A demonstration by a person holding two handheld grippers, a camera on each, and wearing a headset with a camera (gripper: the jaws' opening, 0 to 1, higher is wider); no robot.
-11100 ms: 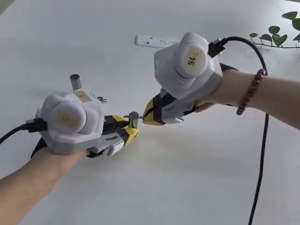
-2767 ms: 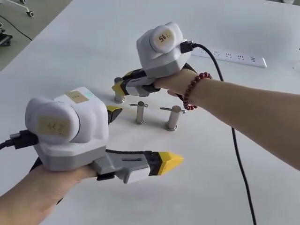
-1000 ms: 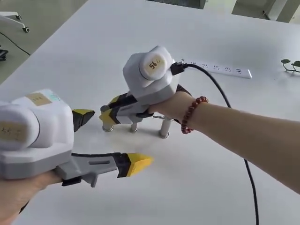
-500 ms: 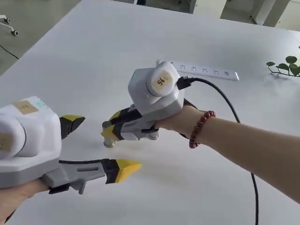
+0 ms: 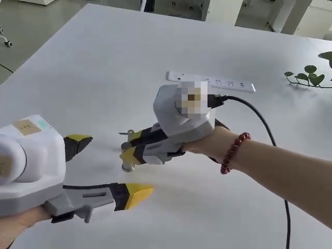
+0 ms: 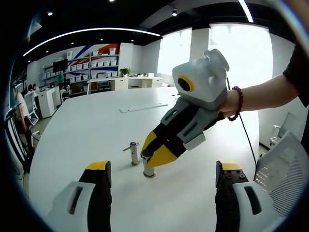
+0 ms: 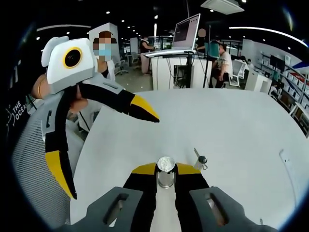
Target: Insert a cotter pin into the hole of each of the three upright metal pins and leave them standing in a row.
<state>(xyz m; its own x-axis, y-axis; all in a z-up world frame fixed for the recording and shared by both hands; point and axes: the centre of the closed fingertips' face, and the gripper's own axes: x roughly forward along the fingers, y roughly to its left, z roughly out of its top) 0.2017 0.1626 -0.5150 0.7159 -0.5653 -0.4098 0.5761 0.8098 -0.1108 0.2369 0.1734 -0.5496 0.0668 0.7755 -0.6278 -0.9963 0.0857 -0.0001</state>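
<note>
The right hand-held gripper (image 7: 165,171) is clenched across an upright metal pin (image 7: 165,164), whose long axis is vertical and whose base is set on the counter (image 5: 104,62). The left hand-held gripper (image 5: 108,165) is held released, well apart, with that pin straight ahead.

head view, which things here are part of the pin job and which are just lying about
Part of the job:
held metal pin, clamped in the right gripper
second metal pin, standing with a cotter pin through it
left gripper, open

Just lying about:
power strip
plant sprig
</note>
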